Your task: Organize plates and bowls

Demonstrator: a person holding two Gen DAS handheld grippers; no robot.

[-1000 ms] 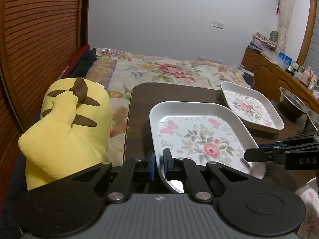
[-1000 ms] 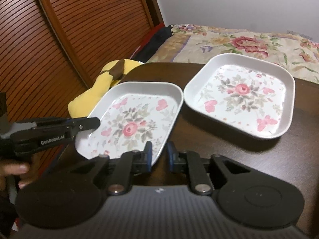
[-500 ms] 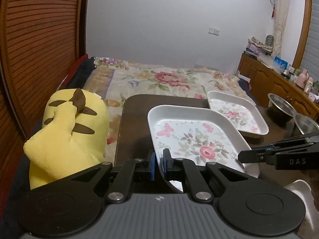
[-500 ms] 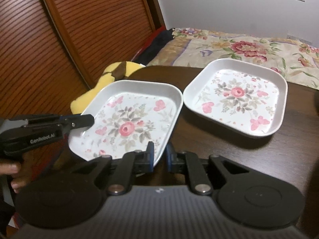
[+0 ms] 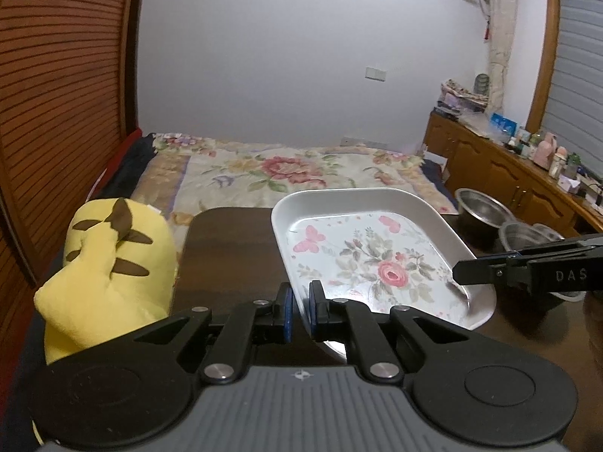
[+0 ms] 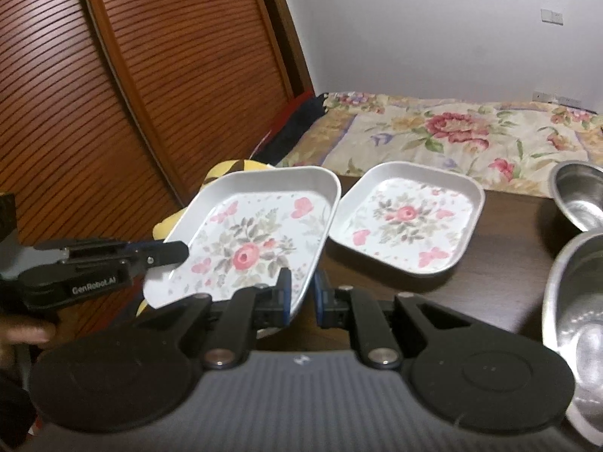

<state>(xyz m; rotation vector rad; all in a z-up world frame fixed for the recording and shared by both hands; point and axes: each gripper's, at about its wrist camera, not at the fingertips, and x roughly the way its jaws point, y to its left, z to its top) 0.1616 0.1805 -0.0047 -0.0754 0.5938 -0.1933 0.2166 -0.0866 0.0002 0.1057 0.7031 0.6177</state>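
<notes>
Gripping one floral plate point(image 6: 260, 241) by opposite rims, the left gripper point(image 5: 299, 312) and right gripper point(image 6: 301, 293) are each clamped narrow on an edge, probably so the wide, shallow dish stays level instead of tipping from a single pinch. It hangs clear above the worktop point(image 5: 230, 252), near its left edge. A second plate point(image 6: 409, 218) rests toward the far edge, a likely stacking spot. Steel bowls point(image 6: 576, 192) sit at the right edge.
</notes>
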